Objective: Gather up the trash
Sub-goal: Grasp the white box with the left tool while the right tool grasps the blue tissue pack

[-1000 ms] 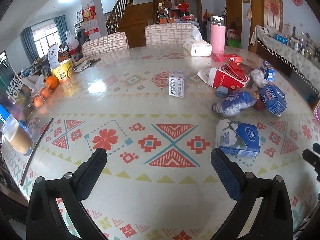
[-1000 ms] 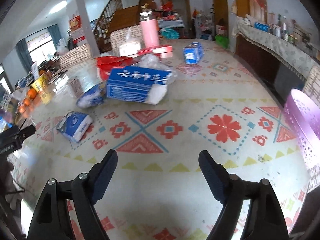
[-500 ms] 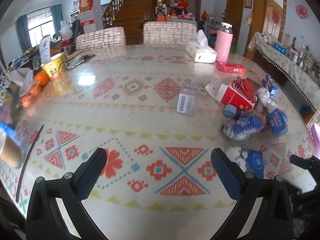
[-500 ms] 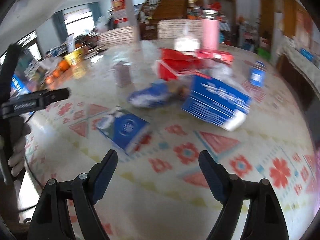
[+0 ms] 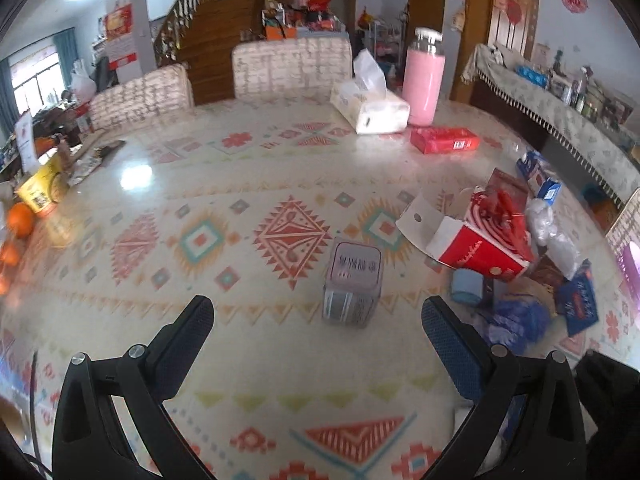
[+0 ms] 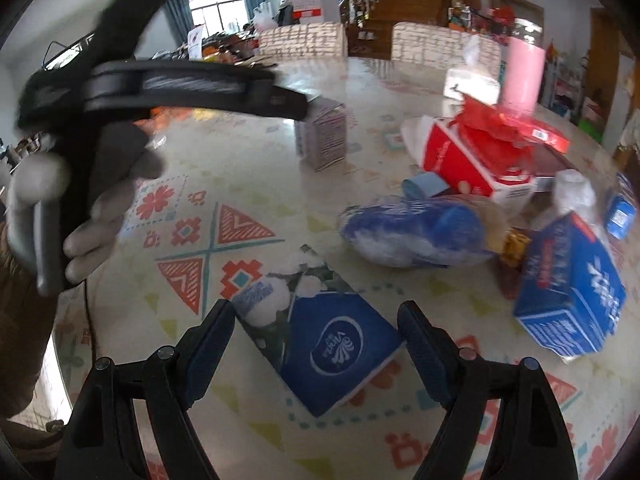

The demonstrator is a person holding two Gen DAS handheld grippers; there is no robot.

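Observation:
Trash lies on a patterned table. My left gripper point(image 5: 318, 316) is open and empty, with a small lilac carton point(image 5: 352, 282) standing just ahead between its fingers. My right gripper point(image 6: 316, 320) is open, its fingers on either side of a flat blue tissue pack point(image 6: 324, 344) that lies on the table. Beyond it lie a crumpled blue bag point(image 6: 412, 230), a blue box point(image 6: 572, 296) and a torn red box point(image 6: 476, 152). The lilac carton also shows in the right wrist view point(image 6: 322, 138). The red box point(image 5: 484, 240) and blue bag point(image 5: 516, 322) show at the left wrist view's right.
A white tissue box point(image 5: 370, 110), pink bottle point(image 5: 424, 80) and flat red box point(image 5: 444, 140) stand at the far side. Oranges point(image 5: 20, 220) and a yellow cup point(image 5: 40, 190) sit at the left edge. The left gripper's handle and hand point(image 6: 100, 140) fill the right wrist view's left.
My left gripper has moved forward to the lilac carton. My right gripper has swung left and closed in on the blue tissue pack, which now lies between its fingers.

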